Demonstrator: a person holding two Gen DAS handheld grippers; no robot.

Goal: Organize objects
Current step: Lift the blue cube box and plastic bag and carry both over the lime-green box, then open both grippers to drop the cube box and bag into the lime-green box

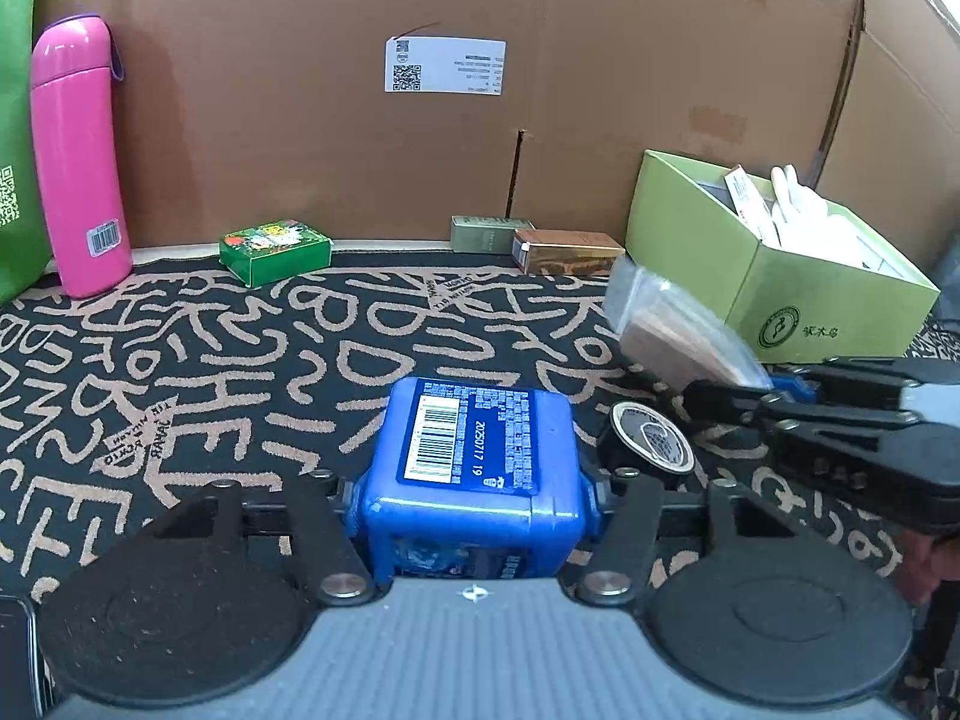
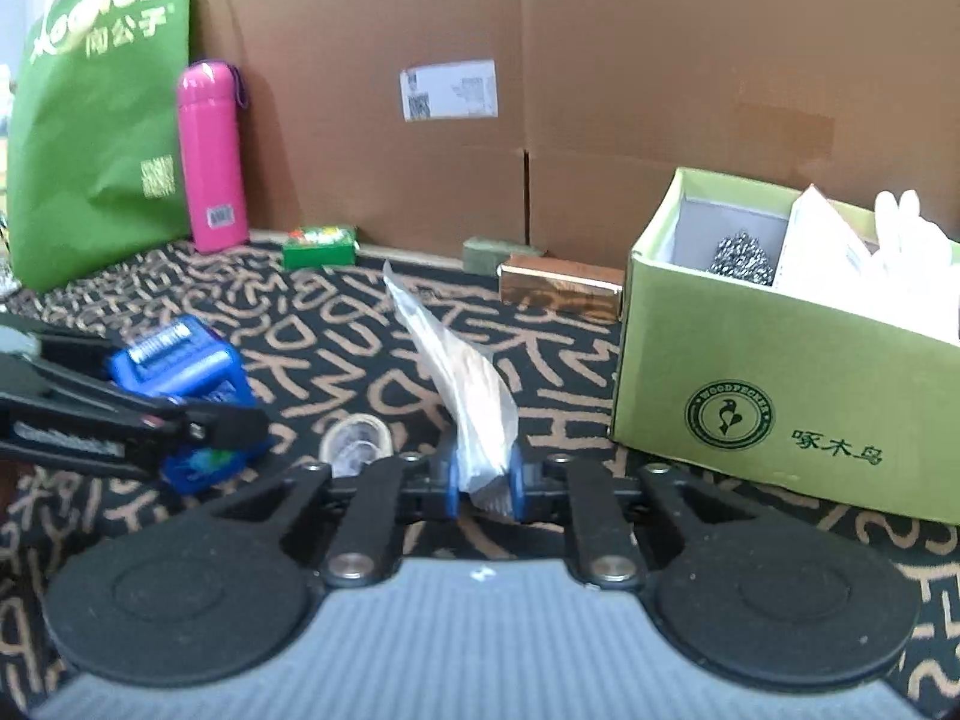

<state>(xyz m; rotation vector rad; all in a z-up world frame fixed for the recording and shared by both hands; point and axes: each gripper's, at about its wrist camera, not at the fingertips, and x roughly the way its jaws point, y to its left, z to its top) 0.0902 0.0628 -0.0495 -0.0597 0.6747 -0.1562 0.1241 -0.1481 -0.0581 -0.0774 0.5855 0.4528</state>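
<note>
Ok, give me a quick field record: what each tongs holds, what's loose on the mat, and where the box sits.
left tongs: shut on blue container
right tongs: shut on clear plastic bag
loose by the tongs: tape roll
far edge of mat: pink bottle, green carton, olive box, gold box
green open box: right side, holds steel scourer and white items
backdrop: cardboard wall

glossy pink flask, matt cardboard wall
</note>
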